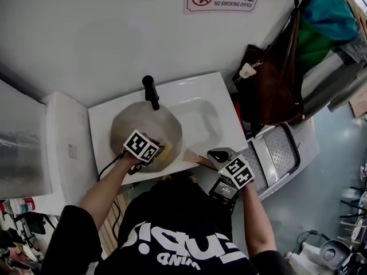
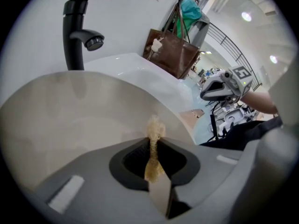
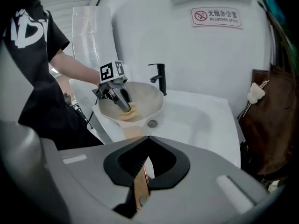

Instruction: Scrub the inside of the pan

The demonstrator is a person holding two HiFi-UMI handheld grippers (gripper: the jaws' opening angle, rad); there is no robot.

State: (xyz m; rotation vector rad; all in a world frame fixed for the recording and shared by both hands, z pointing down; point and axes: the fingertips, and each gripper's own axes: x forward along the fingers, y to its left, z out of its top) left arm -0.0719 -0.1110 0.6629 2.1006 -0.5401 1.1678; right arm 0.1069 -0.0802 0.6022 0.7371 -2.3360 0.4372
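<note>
The pan (image 1: 140, 122) sits tilted in the left half of the white sink (image 1: 207, 119), just below the black faucet (image 1: 151, 91). Its pale inside faces up toward the person. That spot probably suits the job, since any water or loosened dirt would run into the basin and drain rather than spill.

The right claw (image 3: 142, 171) is clamped on the pan's thin, copper-coloured handle (image 1: 197, 160), which sticks out over the sink's front edge. This hold seems meant as an anchor: a pan resting loosely on a curved basin would slide or turn under sideways rubbing, so pinning the handle steadies it.

The left claw (image 1: 159, 153) is closed on a tan, fibrous scrubber (image 2: 153, 133). It reaches down into the pan near the front wall. The right gripper view shows the scrubber pressed against the lower inner surface. Gripping the pad by its edge leaves the frayed end free to meet the metal, and the downward slant of the claw lets the person put weight into each stroke.

The inside looks uniformly dull, and no clearly cleaned patch stands out, so how much scrubbing remains cannot be judged.
</note>
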